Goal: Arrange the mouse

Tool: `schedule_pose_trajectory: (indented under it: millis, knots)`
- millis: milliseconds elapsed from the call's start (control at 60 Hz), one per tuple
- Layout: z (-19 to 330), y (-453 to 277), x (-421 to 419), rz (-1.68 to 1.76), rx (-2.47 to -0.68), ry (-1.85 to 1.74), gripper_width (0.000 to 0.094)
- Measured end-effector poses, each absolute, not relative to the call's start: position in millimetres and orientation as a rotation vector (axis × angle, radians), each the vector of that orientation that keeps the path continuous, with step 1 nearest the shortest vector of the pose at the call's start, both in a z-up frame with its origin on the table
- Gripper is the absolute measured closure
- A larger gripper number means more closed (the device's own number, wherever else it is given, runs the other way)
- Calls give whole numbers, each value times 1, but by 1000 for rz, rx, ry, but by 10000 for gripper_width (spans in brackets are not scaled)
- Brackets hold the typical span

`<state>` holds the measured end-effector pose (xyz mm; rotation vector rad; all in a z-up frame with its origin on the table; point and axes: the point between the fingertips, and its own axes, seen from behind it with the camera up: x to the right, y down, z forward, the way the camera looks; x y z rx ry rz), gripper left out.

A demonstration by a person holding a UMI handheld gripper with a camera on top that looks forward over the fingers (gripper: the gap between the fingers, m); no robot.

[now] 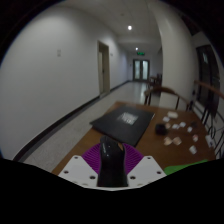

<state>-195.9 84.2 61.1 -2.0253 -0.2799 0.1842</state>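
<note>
A black computer mouse [111,165] is held between my gripper's [112,168] two fingers, with the purple pads [92,158] pressing on both its sides. It is lifted above the near end of a wooden table [150,145]. A black mouse mat [122,122] lies on the table just beyond the mouse.
Small white items [182,138] and a dark object [162,127] lie on the table's right part. A chair [165,93] stands beyond the table. A long corridor with white walls and a grey floor [75,125] runs on the left to a far door [141,68].
</note>
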Motion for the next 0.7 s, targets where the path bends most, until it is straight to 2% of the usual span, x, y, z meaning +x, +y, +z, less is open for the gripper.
schedule_pose_trajectory:
  millis: [133, 233, 300, 400, 533, 617, 650, 700]
  knots:
    - [162, 50, -112, 68, -1834, -218, 651]
    - [189, 26, -19, -42, -1792, -109, 652]
    - [166, 10, 33, -84, -1833, -29, 652]
    - [86, -10, 81, -127, -1966, 31, 652]
    - [30, -8, 91, -123, -2073, 41, 651]
    - [10, -10, 96, -134, -2107, 51, 648]
    - [-1, -12, 97, -131, -2133, 56, 595]
    - [2, -8, 94, -108, -2112, 55, 516]
